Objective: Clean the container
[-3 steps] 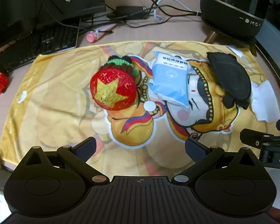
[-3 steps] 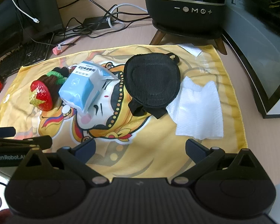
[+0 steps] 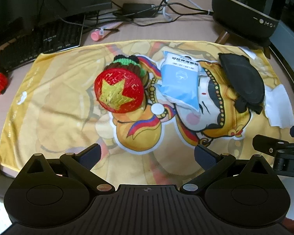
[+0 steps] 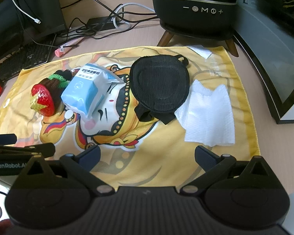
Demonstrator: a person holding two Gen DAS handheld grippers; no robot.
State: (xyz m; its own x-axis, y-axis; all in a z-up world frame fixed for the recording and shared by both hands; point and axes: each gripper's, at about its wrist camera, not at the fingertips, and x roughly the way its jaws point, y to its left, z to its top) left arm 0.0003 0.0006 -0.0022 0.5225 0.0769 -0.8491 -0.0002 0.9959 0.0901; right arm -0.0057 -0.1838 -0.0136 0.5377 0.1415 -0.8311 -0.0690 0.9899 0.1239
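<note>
On the desk lies a yellow cloth (image 4: pixel 215 141) printed with a cartoon figure, and every loose item sits on it. The black round container (image 4: pixel 160 84), a mesh-covered case with a strap at its near edge, rests toward the right half of the cloth, its right side overlapping a white paper towel (image 4: pixel 207 117). Just left of it lies a blue-and-white packet (image 4: pixel 86 90) of cotton pads, tilted against a crocheted toy (image 3: pixel 119 90) with a red face and yellow star, brown body and green trim. The left gripper (image 3: pixel 147 153) hovers over the near edge of the cloth with its jaws spread wide and nothing between them. The right gripper (image 4: pixel 147 153) does the same, wide apart and empty, near the towel's lower corner. Each gripper shows at the edge of the other's view. Behind the cloth stand a black keyboard (image 3: pixel 41 45), a pink tube (image 3: pixel 103 33), a tangle of cables (image 4: pixel 111 23) and a dark rounded appliance (image 4: pixel 194 2) on wooden legs
</note>
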